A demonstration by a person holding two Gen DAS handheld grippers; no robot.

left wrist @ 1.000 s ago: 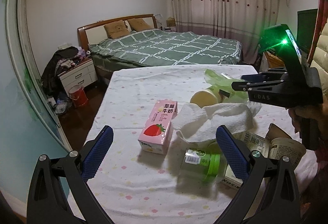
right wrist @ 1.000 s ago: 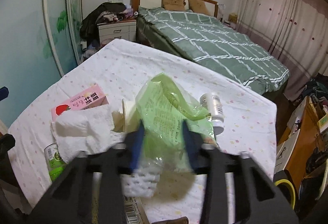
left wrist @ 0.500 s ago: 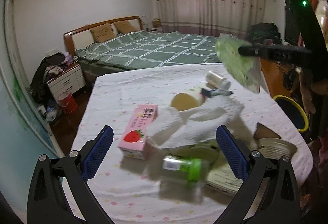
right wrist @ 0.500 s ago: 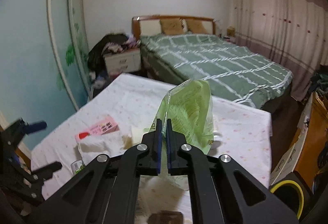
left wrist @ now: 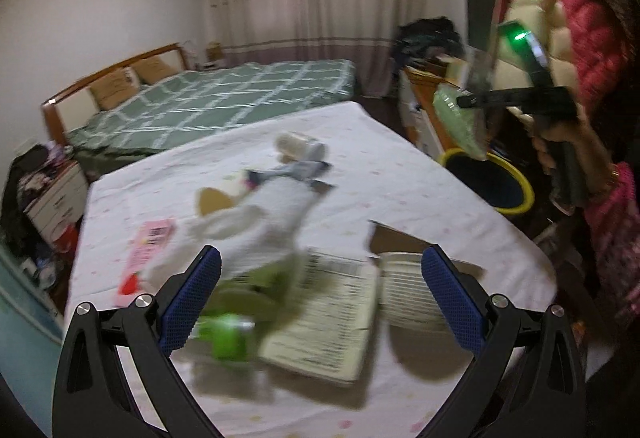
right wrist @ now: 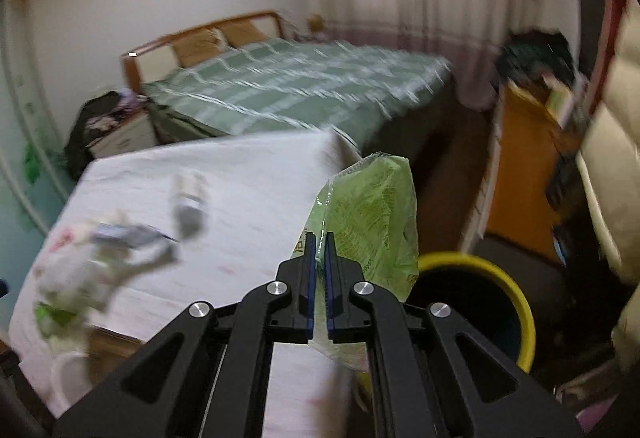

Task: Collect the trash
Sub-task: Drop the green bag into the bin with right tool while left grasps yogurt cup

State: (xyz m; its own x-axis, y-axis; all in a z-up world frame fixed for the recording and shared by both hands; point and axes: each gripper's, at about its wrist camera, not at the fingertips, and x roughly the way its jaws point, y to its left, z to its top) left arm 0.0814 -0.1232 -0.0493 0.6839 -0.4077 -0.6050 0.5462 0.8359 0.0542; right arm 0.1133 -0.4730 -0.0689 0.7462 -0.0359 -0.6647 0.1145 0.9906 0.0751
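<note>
Step in hand: I judge this the carry-to-bin step; 1 piece of trash is in my grip and the rest waits on the table.
Right gripper (right wrist: 318,252): pressed together on the green plastic wrapper (right wrist: 370,222), which hangs past the table's far corner, just above the near rim of the yellow-rimmed bin (right wrist: 516,302).
Left gripper (left wrist: 320,302): spread wide, holding nothing, hovering over the pile on the table (left wrist: 420,173).
Trash on the table: a white crumpled towel (left wrist: 272,213), a pink milk carton (left wrist: 146,254), a green-capped bottle (left wrist: 232,334), a printed flat box (left wrist: 324,318), a ribbed paper cup (left wrist: 408,294) and a small white bottle (left wrist: 298,147); all blurred by motion.
Next move: I think the wrapper must travel further right until it sits squarely over the bin's dark mouth, then the jaws part.
Edges: the wrapper's lower end is close to the table corner and the bin rim; a drop here could land on either.
Open room: bare floor lies between bin, bed (right wrist: 288,81) and orange cabinet (right wrist: 520,165); the person's red sleeve (left wrist: 608,222) crowds the right.
</note>
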